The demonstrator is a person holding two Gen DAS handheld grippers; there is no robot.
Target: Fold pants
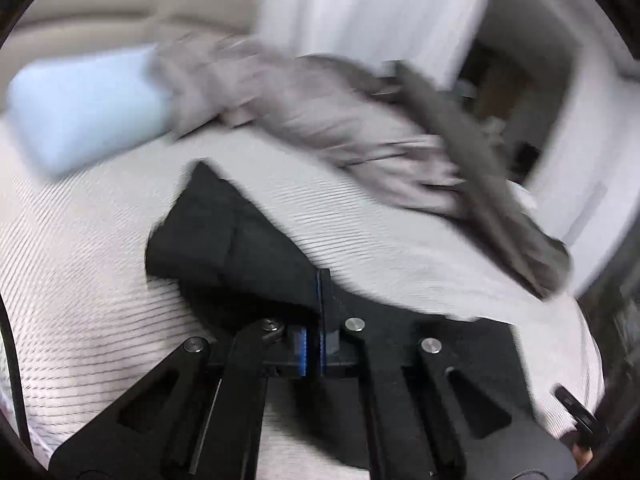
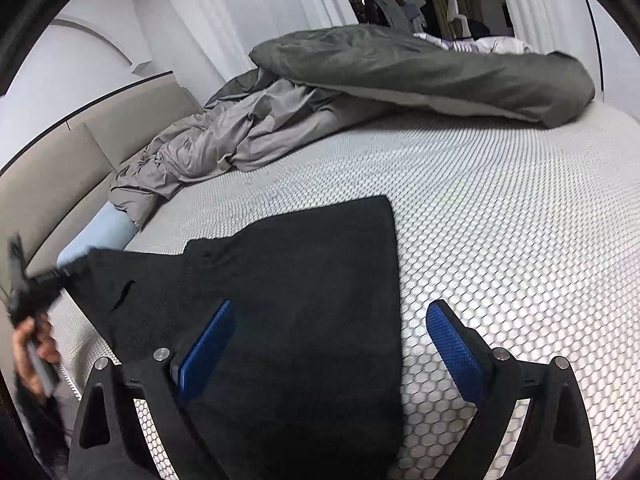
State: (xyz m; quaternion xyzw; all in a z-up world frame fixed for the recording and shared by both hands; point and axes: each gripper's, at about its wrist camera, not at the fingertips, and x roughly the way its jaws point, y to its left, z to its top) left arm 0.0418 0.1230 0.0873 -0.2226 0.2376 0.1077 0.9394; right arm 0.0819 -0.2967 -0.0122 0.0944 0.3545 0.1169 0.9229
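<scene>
Black fabric pants (image 2: 288, 304) lie near you on the white honeycomb-textured bed (image 2: 500, 216); your left gripper (image 1: 320, 280) pinches their edge, your right gripper (image 2: 328, 344) hangs spread wide above them.

Left gripper (image 1: 316, 300): matte black linkage arms with triangular cut-outs, round silver pivot screws, ridged blue pads on the inner finger faces. Thin black cable along its left side. Right gripper (image 2: 332, 344): same black frame, silver screws, blue knurled pads (image 2: 454, 350). Person's hand (image 2: 34, 354) at the edge, blurred.
</scene>
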